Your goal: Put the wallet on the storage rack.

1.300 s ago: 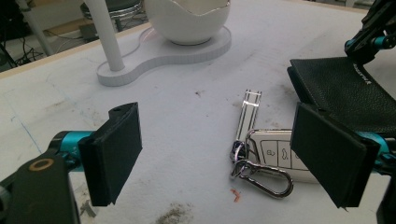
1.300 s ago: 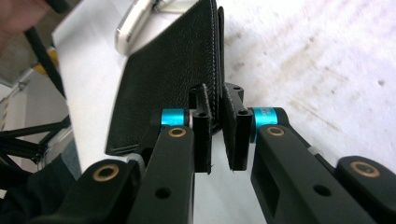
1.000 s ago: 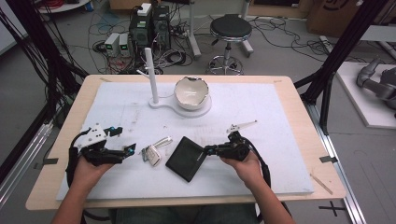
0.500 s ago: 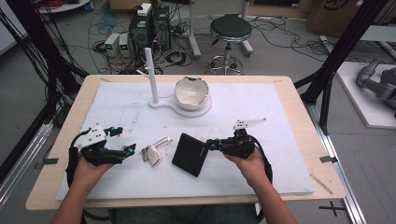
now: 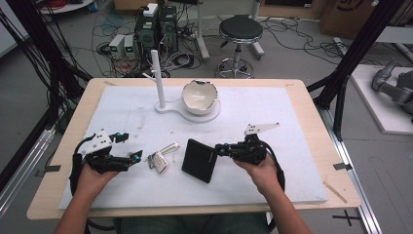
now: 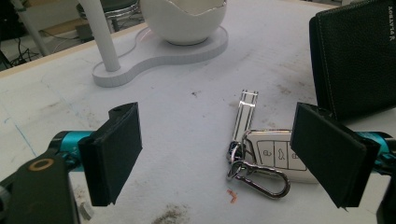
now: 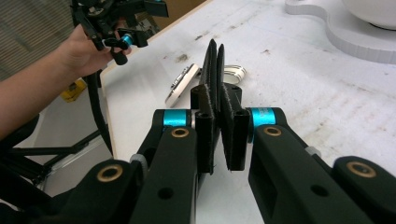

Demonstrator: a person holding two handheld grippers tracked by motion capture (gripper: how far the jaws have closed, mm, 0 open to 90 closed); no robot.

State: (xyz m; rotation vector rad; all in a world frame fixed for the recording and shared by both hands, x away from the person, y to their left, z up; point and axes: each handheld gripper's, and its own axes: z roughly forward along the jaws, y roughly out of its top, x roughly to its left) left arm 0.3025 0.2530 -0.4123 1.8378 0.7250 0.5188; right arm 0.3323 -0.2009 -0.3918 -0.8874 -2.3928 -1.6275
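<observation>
On the worktop (image 5: 292, 117), the right gripper (image 5: 220, 150) pinches the black wallet's (image 5: 198, 160) edge, perhaps thinly enough to slip, while the left gripper's (image 5: 138, 157) jaws gape wide.

Wooden table (image 5: 311, 102), white mat (image 5: 272, 117) on it, carrying white stand (image 5: 187, 108), car key (image 5: 159, 161), black wallet (image 5: 198, 160)

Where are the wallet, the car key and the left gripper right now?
wallet (image 5: 198, 159): high view, middle of its black cover.
car key (image 6: 275, 155): left gripper view, its white button face.
left gripper (image 6: 229, 154): left gripper view, midway between its open jaws.
</observation>
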